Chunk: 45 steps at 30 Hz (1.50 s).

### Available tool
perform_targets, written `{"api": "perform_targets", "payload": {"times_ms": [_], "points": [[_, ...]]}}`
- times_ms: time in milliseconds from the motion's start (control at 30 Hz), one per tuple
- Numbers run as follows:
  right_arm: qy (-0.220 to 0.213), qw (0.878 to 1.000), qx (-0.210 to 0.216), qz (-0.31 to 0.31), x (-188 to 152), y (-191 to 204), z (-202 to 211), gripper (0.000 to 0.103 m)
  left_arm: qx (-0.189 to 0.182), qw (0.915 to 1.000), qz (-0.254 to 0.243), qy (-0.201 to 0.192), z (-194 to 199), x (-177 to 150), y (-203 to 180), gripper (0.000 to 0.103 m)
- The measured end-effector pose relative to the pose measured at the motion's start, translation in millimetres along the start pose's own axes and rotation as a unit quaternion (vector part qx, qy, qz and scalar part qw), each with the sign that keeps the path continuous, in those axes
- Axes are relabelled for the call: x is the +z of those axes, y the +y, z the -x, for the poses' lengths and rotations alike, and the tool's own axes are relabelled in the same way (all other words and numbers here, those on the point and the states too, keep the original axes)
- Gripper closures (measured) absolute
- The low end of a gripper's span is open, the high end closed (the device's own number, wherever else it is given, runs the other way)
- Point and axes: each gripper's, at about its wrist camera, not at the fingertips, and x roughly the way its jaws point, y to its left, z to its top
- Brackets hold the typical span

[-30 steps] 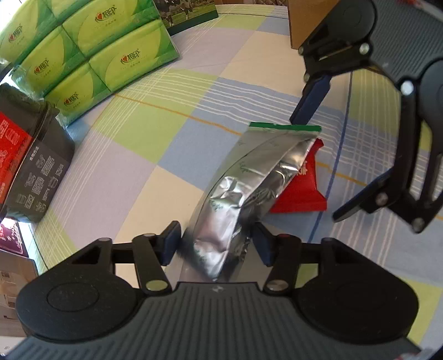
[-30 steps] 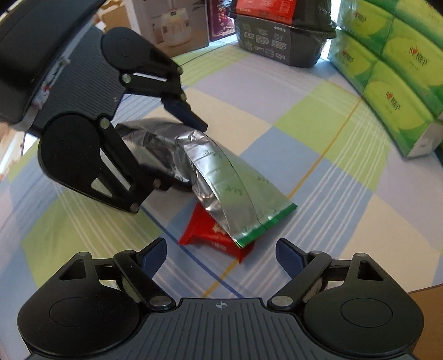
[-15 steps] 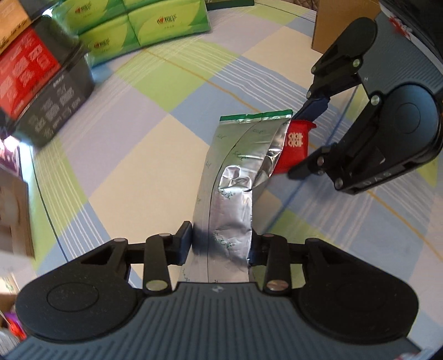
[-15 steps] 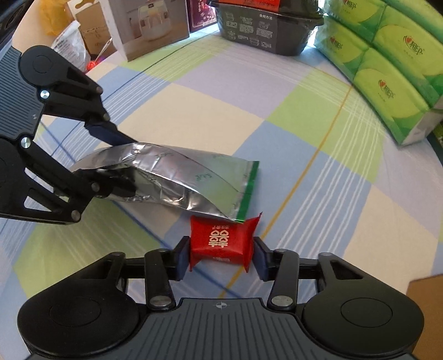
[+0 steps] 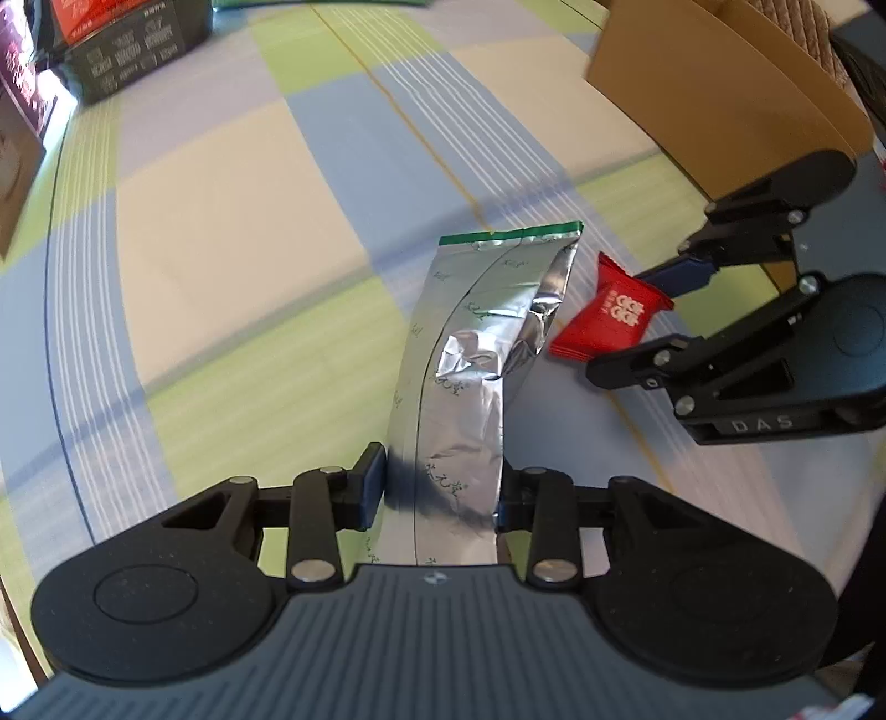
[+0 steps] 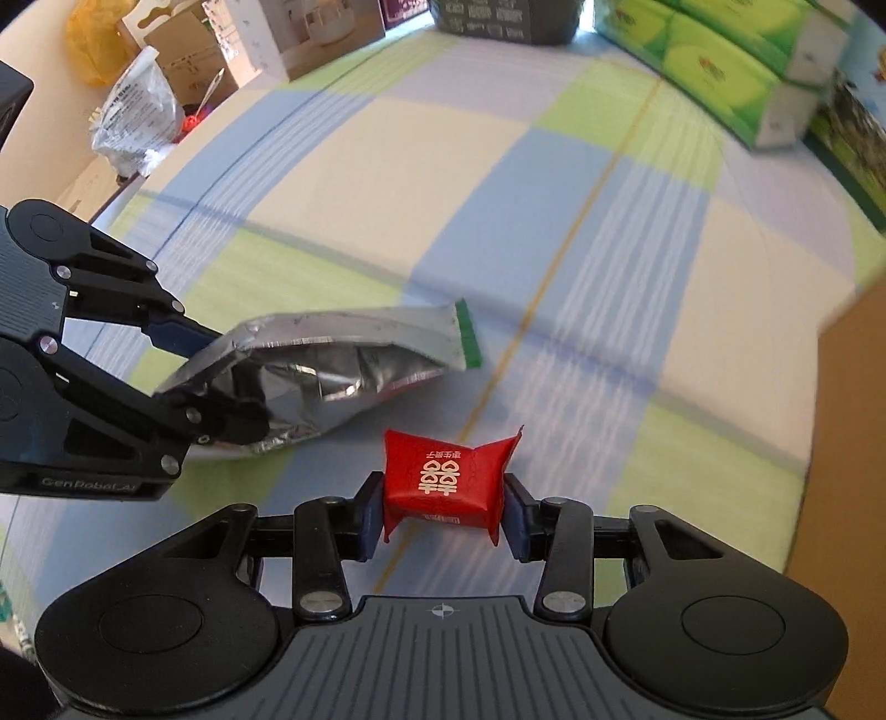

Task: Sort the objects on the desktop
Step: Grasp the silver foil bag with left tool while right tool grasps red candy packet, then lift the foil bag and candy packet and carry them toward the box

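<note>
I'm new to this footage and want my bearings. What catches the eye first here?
Two held packets stand out: the left gripper is shut on a crinkled silver foil pouch with a green top edge, and the right gripper is shut on a small red candy packet. Under them lies a checked tablecloth.

Bright daylight; strong fisheye bending at edges; motion blur across background.

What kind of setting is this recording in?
Probably a home or storeroom: a checked cloth covers the surface, with green tissue packs, a cardboard box and boxed goods around its edges.
</note>
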Motion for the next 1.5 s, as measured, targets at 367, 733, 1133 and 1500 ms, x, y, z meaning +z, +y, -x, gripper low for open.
{"api": "perform_targets", "payload": {"times_ms": [367,733,1133,1500], "points": [[-0.025,0.998,-0.001,-0.056,-81.1,7.1,41.3,0.063,0.029,0.9966,-0.077,0.008,12.5,-37.2,-55.6,0.056],[-0.055,0.997,-0.024,-0.054,-92.1,14.0,40.9,0.062,0.011,0.9974,-0.07,0.012,2.6,-16.2,-53.8,0.04],[-0.069,0.996,-0.02,-0.06,-89.7,10.6,42.9,0.063,0.018,0.995,-0.093,0.031,-13.3,-4.5,-58.2,0.053],[-0.073,0.995,-0.011,-0.069,-93.7,13.4,49.6,0.063,0.02,0.9976,-0.058,0.031,-7.7,-7.9,-59.0,0.071]]}}
